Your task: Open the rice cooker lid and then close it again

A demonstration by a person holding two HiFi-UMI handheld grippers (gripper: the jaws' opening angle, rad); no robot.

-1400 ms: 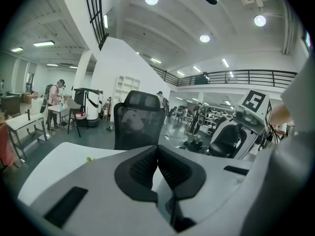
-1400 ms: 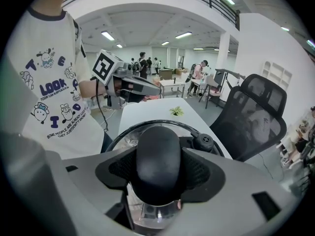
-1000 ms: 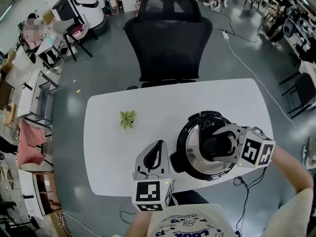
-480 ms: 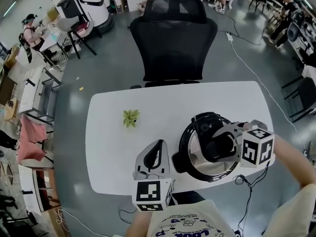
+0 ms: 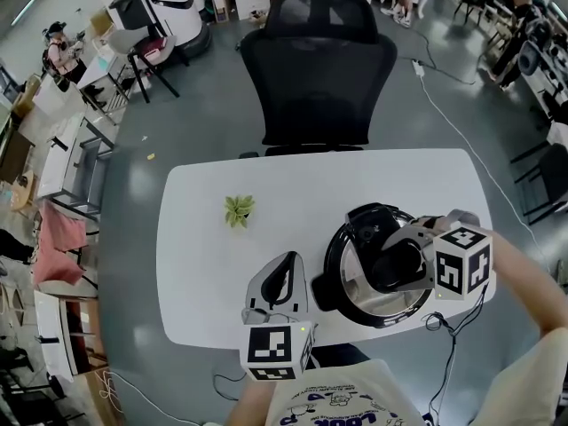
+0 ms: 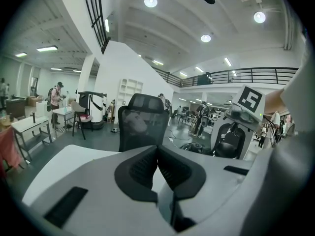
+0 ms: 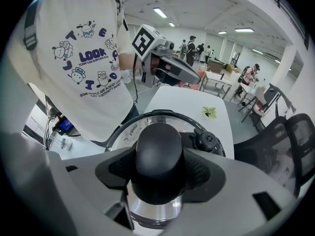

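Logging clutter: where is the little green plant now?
Head view: the green plant sits on the white table, left of the rice cooker, beyond the left gripper.

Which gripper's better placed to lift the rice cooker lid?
The right gripper: its jaws clasp the lid knob on the rice cooker. The left gripper is shut and empty, off beside it.

The head view looks steeply down on the white desk [image 5: 195, 264], with the office chair [image 5: 319, 69] at 12 o'clock. The left gripper view rides low, facing almost level across the desk toward that chair. The right gripper view hangs close over the lid knob [image 7: 158, 156], tilted down, with the chair at 3 o'clock.
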